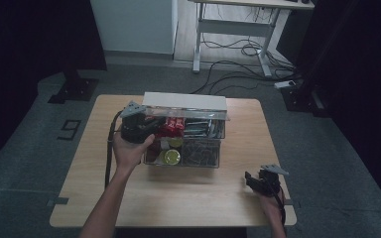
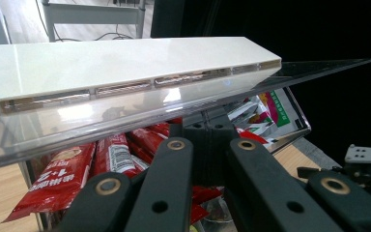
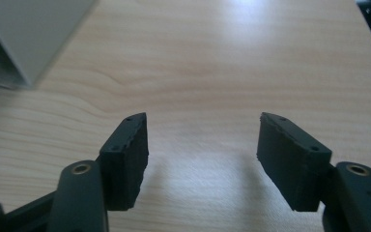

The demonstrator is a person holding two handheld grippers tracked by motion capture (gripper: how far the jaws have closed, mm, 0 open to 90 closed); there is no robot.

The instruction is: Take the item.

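A clear compartment box (image 1: 220,148) stands at the middle of the wooden table (image 1: 188,198). Its lid (image 1: 183,102), white on top with a clear flange, is raised and tilted. My left gripper (image 1: 146,124) is at the lid's left end, jaws together on the clear edge. In the left gripper view the lid (image 2: 125,63) slants just above the closed jaw tips of my left gripper (image 2: 204,128), with red packets (image 2: 111,154) below. My right gripper (image 1: 250,179) hovers low at the table's front right. In its own view the right gripper (image 3: 203,145) is open over bare wood.
Red packets (image 1: 171,126), round yellow-green items (image 1: 171,156) and small metal pieces (image 1: 201,151) lie in the box compartments. A white desk frame (image 1: 233,29) with floor cables (image 1: 243,59) stands beyond the table. A box corner (image 3: 24,38) lies far left of the right jaws.
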